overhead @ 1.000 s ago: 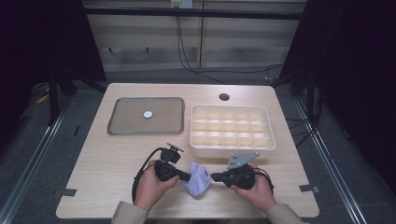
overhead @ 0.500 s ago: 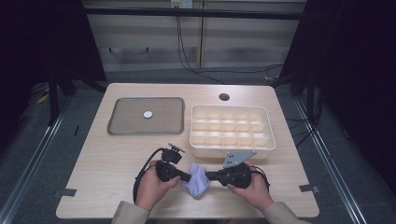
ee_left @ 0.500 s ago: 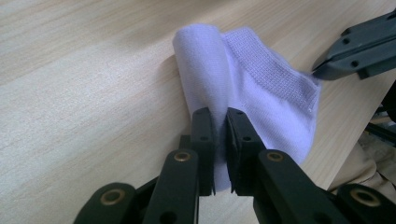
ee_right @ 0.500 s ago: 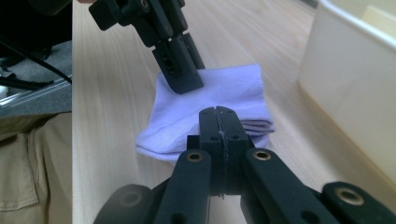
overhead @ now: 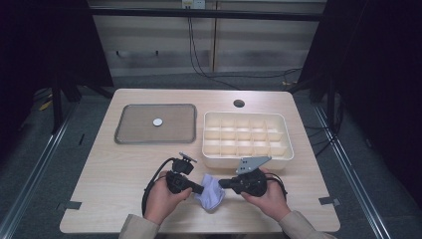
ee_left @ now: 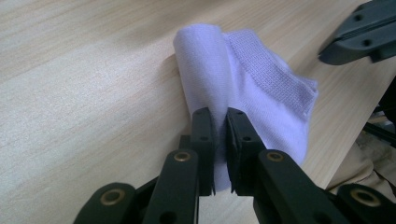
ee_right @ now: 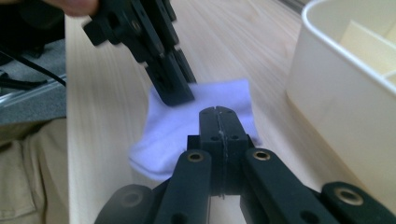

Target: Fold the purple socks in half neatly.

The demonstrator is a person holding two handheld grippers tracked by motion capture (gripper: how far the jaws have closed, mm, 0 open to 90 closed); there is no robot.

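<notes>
The left gripper (ee_left: 220, 154) had its jaws clamped on a fold of a small lavender sock (ee_left: 254, 93), the pads pinching a rolled edge of the fabric with only the cloth's thickness between them. The right gripper (ee_right: 218, 122) had its jaws pressed fully together; whether any cloth was caught at their tips could not be told, though they lay over the sock's near side. In the high view the sock (overhead: 211, 193) lay crumpled on the wooden table (overhead: 109, 169) near its front edge, between the left gripper (overhead: 201, 189) and the right gripper (overhead: 222, 183), just in front of the cream compartment box (overhead: 248, 158). A grey tray (overhead: 134, 130) holding a small white disc (overhead: 158, 121) stood well apart, behind and to the left.

The sock appeared light, soft and limp: it would probably sag and fold under its own weight, and would neither slip much nor break. The ribbed cuff band looked the firmest place to take hold. No brand, label or writing could be read on any item.
</notes>
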